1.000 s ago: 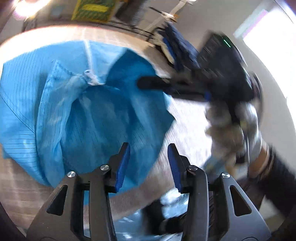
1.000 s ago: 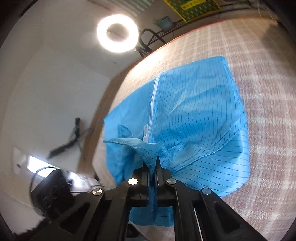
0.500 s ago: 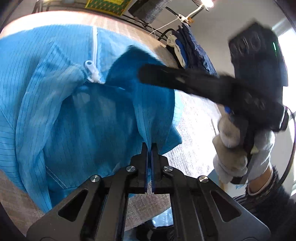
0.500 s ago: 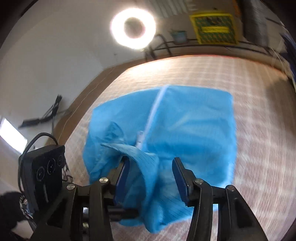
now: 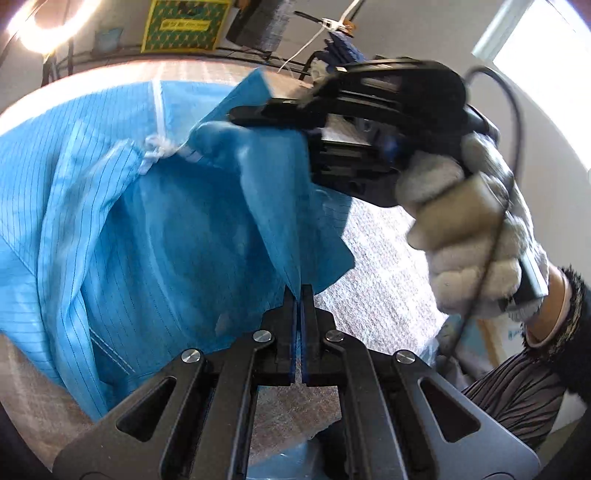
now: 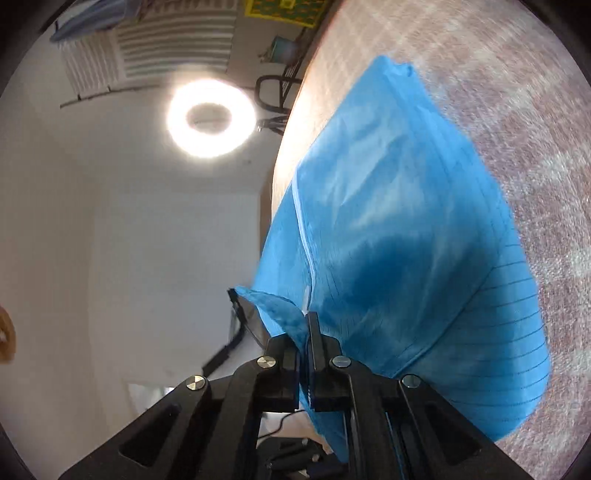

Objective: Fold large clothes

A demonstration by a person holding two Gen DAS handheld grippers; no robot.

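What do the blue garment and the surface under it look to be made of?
Blue garment: thin woven synthetic, likely an anti-static work coat, judging by the fine dark grid lines, slight sheen and light showing through single layers; white zipper looks plastic. Table covering: matte, nubby textile with a faint pale check, possibly a woven mat or cloth; the blur leaves that open.

ring light [image 6: 210, 117], yellow-green poster [image 5: 183, 25], perhaps hanging clothes [image 5: 341, 50]

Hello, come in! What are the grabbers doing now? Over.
Left gripper shut on blue garment. Right gripper shut on it too. Nothing in the way.
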